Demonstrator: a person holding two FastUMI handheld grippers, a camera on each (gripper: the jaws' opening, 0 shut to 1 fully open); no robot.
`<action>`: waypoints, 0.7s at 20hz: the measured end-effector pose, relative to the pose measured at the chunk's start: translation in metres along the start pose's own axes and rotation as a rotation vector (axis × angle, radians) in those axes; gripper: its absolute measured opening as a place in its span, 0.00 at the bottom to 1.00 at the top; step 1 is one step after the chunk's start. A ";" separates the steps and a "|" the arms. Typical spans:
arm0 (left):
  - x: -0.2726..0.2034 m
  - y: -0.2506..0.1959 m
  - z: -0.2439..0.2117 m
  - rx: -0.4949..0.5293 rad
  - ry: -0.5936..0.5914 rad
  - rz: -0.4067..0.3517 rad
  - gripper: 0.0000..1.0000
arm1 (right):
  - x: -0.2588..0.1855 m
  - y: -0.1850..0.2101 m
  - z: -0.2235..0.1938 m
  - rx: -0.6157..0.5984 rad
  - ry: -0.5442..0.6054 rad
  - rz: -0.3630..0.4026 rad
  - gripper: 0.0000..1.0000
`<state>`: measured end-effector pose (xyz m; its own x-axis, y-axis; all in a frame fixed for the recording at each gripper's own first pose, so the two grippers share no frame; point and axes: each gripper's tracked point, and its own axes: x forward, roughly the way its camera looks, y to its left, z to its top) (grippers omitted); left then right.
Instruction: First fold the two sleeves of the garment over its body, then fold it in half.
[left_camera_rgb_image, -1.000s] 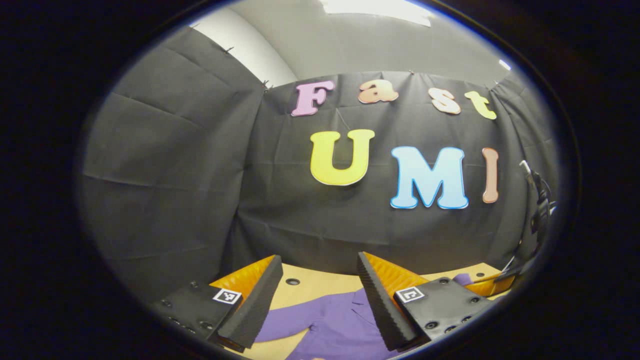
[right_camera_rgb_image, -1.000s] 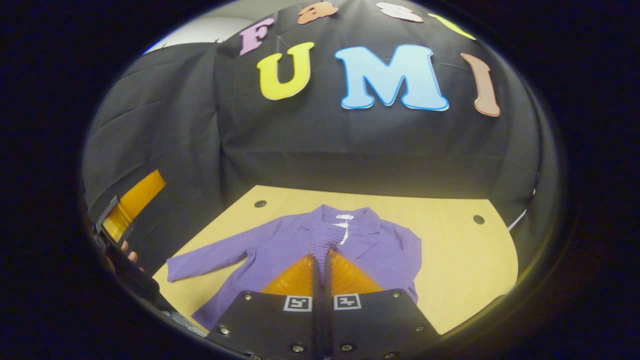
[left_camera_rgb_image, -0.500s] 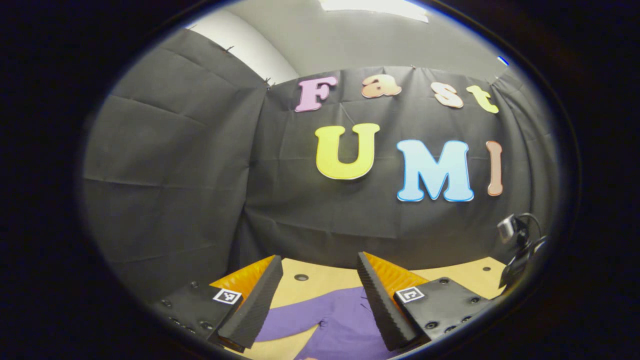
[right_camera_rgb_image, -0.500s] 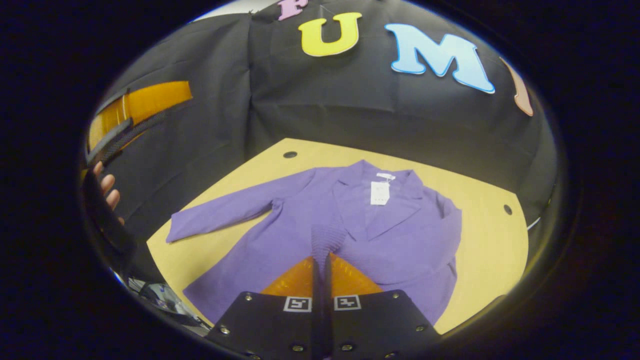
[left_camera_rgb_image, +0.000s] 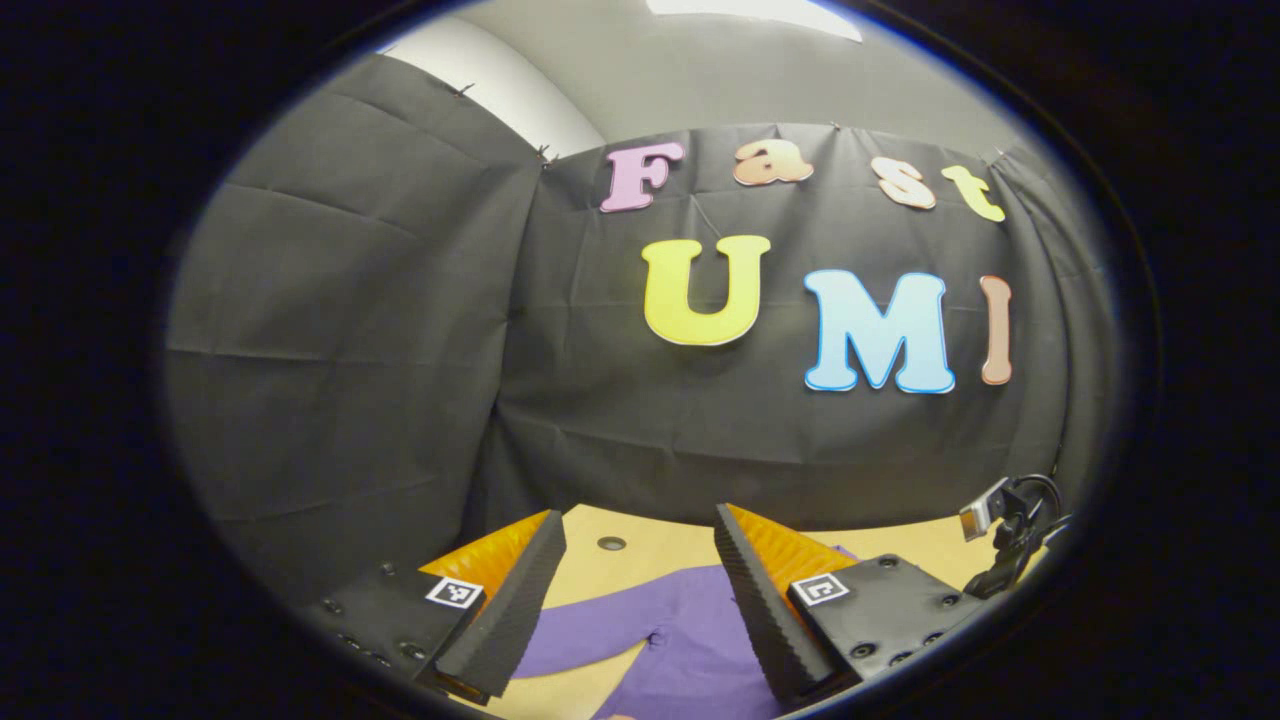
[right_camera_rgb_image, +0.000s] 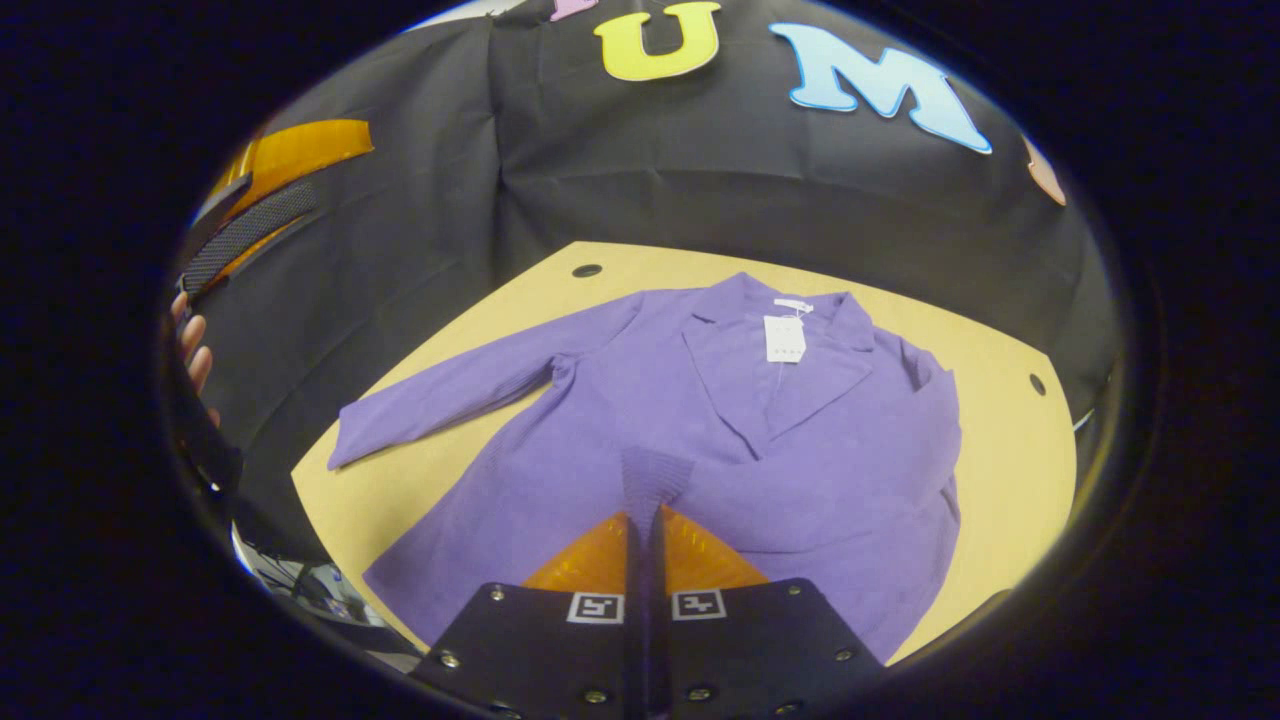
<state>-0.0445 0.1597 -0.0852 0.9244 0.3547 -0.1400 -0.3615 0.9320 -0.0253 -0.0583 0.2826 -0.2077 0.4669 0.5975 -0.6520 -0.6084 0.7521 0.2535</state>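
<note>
First sleeve fold in hand. The purple garment (right_camera_rgb_image: 700, 430) lies face-up on the tan surface (right_camera_rgb_image: 1010, 470), collar and tag toward the booth wall. The right claw (right_camera_rgb_image: 647, 520) has its fingers pressed together on the cuff of one sleeve (right_camera_rgb_image: 655, 475), which is drawn across the body toward the middle; judged from this, the sleeve needs only to be laid flat and let go. The other sleeve (right_camera_rgb_image: 470, 385) lies stretched out to the side, not yet folded. The left claw (left_camera_rgb_image: 637, 590), fingers apart and holding nothing, hovers above the garment (left_camera_rgb_image: 690, 640); it seems best placed to take that outstretched cuff next. The garment's hem is cut off behind the right claw's body, and the gripped sleeve's shoulder is hard to make out.
</note>
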 end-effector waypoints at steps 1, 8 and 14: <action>-0.001 0.001 -0.001 0.000 0.002 0.000 0.94 | 0.001 -0.002 -0.001 -0.007 0.000 -0.005 0.03; -0.005 0.016 -0.009 -0.008 0.031 0.029 0.94 | -0.007 0.007 -0.001 -0.008 -0.024 0.013 0.85; -0.010 0.040 -0.022 -0.033 0.067 0.079 0.94 | -0.023 0.003 0.024 -0.009 -0.125 -0.015 0.85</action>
<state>-0.0710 0.1922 -0.1063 0.8831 0.4204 -0.2084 -0.4379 0.8979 -0.0443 -0.0557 0.2781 -0.1748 0.5517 0.6165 -0.5617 -0.6064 0.7589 0.2374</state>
